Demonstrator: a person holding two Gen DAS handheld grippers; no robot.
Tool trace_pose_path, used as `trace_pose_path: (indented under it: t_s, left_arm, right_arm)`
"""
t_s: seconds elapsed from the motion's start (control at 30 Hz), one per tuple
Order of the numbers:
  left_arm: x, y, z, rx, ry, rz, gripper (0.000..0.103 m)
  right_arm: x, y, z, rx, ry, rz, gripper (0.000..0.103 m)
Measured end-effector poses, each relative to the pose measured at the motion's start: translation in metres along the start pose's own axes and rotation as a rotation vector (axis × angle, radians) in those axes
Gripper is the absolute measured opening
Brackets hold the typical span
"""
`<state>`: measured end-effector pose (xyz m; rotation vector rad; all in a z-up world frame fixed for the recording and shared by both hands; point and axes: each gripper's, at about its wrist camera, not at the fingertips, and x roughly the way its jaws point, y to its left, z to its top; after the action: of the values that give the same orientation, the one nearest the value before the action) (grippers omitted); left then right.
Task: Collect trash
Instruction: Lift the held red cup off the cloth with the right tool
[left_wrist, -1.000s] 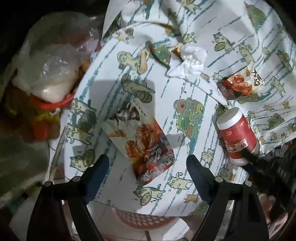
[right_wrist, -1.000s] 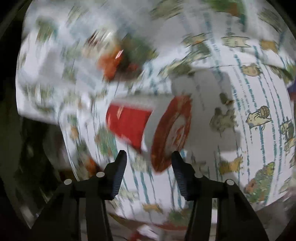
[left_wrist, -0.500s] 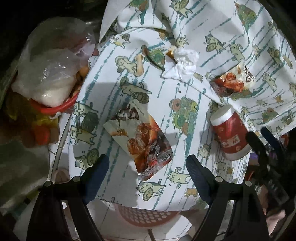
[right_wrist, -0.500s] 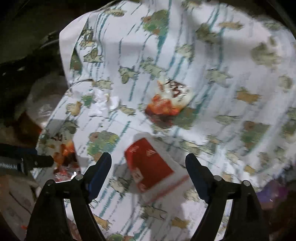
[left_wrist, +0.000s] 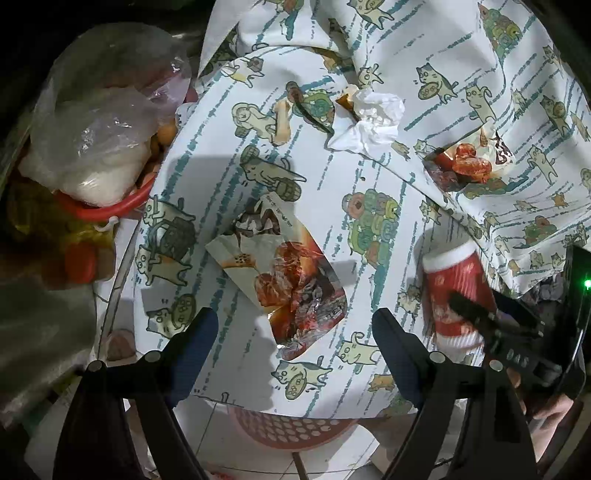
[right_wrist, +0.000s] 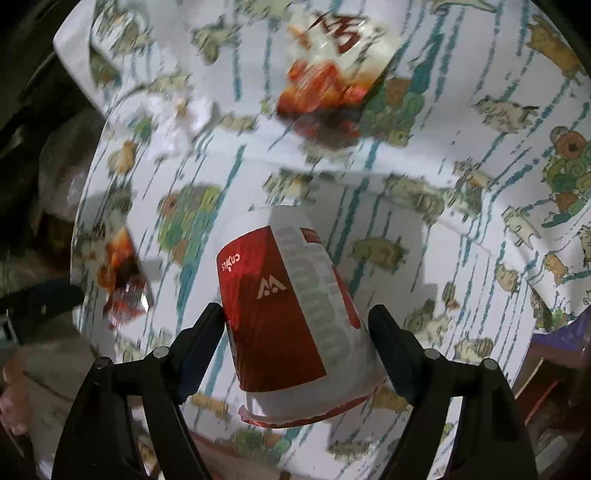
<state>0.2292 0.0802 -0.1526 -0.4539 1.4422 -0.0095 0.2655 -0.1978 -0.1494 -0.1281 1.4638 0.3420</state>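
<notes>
A red and white paper cup lies on its side on the cat-print tablecloth. My right gripper straddles it from above, jaws closing; the left finger is at the cup's wall and a gap shows at the right finger. The cup and the right gripper also appear at the right of the left wrist view. My left gripper hangs open over a torn snack wrapper, holding nothing. A second wrapper and a crumpled tissue lie farther back.
A red-rimmed bin stuffed with plastic bags stands left of the table. A bone-like scrap lies near the tissue. A pink perforated basket sits under the table's near edge. A person's hand holds the right gripper.
My right gripper spread wider, rolled and moved over the cup, which now lies between its fingers. My left gripper has stayed open above the wrapper.
</notes>
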Motion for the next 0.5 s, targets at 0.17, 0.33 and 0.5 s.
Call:
trace_pose_path:
  t_s: [0.17, 0.33, 0.5]
  left_arm:
    - [0.006, -0.004, -0.001, 0.005, 0.018, 0.006, 0.087]
    - [0.014, -0.003, 0.001, -0.021, 0.034, 0.011, 0.087]
    - [0.016, -0.006, 0.002, -0.019, 0.023, 0.015, 0.087]
  right_arm:
    - [-0.002, 0.013, -0.011, -0.064, 0.02, -0.012, 0.083]
    - [-0.001, 0.026, -0.011, -0.133, -0.029, -0.087, 0.086]
    - [0.011, 0.039, -0.009, -0.194, 0.003, -0.154, 0.085]
